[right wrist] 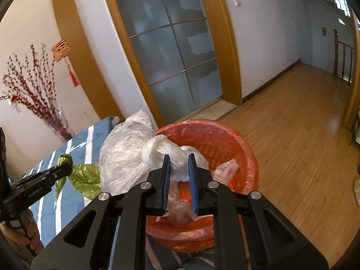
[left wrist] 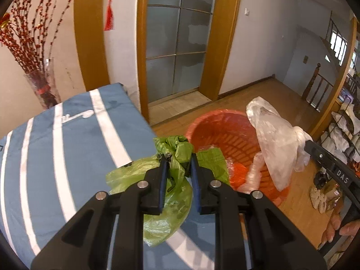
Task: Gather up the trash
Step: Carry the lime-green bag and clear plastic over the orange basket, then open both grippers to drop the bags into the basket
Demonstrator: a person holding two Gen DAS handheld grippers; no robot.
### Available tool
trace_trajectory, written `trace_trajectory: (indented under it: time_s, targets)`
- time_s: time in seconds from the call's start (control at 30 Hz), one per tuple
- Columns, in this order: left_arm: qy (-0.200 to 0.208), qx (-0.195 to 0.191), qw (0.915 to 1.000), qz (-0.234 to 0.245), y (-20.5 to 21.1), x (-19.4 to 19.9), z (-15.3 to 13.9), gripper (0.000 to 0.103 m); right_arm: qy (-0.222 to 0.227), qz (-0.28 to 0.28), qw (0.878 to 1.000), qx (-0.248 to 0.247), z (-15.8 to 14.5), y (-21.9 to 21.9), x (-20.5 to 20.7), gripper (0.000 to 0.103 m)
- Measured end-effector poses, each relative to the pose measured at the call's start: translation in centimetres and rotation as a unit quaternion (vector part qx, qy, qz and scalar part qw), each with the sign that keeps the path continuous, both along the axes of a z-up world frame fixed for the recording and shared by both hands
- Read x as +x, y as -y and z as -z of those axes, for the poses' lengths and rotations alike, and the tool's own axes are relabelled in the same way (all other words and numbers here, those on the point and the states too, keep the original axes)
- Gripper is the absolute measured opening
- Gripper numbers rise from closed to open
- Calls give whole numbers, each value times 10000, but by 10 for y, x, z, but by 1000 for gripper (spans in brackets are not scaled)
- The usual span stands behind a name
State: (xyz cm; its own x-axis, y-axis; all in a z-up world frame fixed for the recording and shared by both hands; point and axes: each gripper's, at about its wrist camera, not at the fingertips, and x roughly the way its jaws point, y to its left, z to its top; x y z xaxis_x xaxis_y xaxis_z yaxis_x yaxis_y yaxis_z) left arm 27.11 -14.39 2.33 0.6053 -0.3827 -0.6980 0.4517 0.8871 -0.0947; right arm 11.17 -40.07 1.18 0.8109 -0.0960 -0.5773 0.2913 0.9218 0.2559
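A crumpled green plastic bag (left wrist: pixel 171 157) hung pinched between the nearly closed fingers of the left gripper (left wrist: pixel 178 159), above the edge of a blue, white-striped padded surface (left wrist: pixel 67 146) just beside a red slatted plastic bin (left wrist: pixel 225 135). A knotted clear plastic bag (right wrist: pixel 166 150) was clamped likewise in the right gripper (right wrist: pixel 178 159), over the bin's mouth (some wrappers lay inside already). Good practice, judged here: carry each bag fully past the rim before letting go, so the loose film cannot drape outside.

We read "DAS" on the right gripper (left wrist: pixel 302 144) body, well behind its fingers; the left gripper's (right wrist: pixel 67 168) side print is illegible.
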Motion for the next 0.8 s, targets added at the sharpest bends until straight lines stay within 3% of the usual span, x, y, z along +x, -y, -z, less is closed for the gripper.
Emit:
trace_trajectory:
  time_s: [0.53,0.63,0.7,0.77,0.8]
  targets:
    - [-303,-259,9981,471,57,-3,18,21,16,671,9973,292,10,35,6,19]
    - [-331,-258,9977,531,66,-4,22,24,48,645,9973,351,8,36,9,26]
    - [-369,-255,9974,563,70,-4,26,29,60,641,9973,345,9,38,7,36]
    - [-390,-236,9974,565,72,-3,29,42,78,644,9974,320,9,38,4,43]
    - [-412,-220,9974,556,71,-3,32,44,77,659,9973,304,10,38,3,46]
